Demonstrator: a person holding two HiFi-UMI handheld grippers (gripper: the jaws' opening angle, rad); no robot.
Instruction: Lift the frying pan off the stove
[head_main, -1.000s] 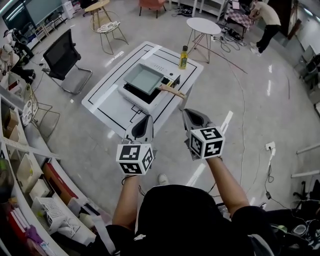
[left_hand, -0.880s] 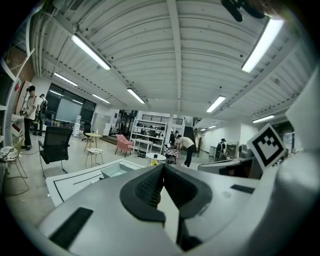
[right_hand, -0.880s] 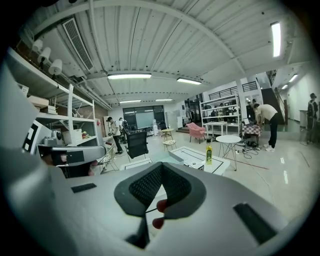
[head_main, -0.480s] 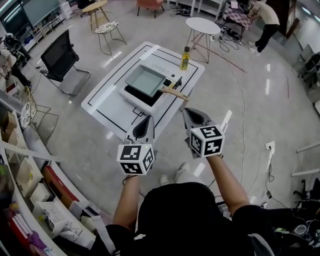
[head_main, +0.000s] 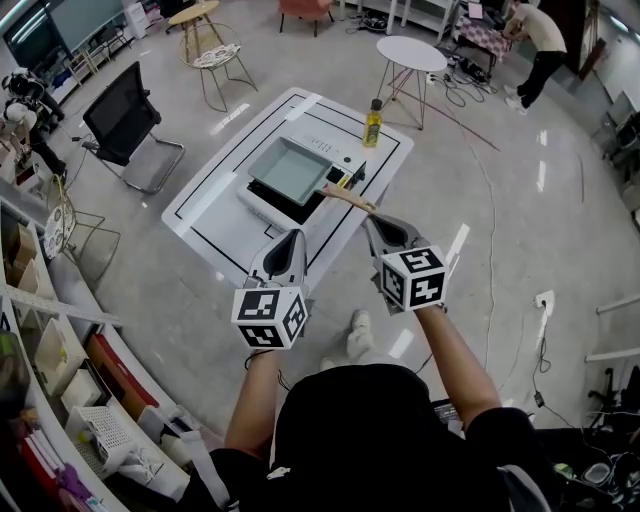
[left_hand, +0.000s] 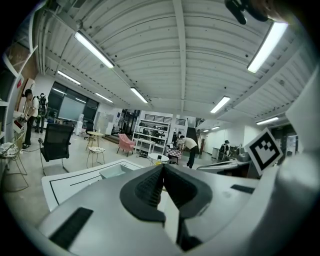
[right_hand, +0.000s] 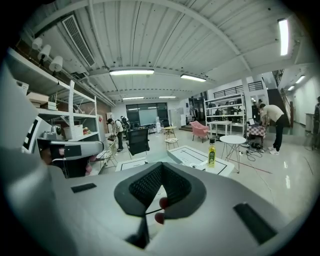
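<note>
Wooden handle (head_main: 343, 196) of the frying pan (head_main: 288, 168) points toward our right gripper (head_main: 375, 225), nearer than the left gripper (head_main: 296, 238); both pairs of jaws together, empty.

Head view looks steeply down from above the person (head_main: 345, 435) — tabletop (head_main: 222, 192) well ahead. Both gripper views look low and level along their jaws toward it; the right also shares the bottle (right_hand: 212, 155).

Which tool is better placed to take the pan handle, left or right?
Right, likely. In the head view the pan handle points at the right tool, whose tip appears just short of its end. The left tool sits farther to the side. Both are shut, so open first.
</note>
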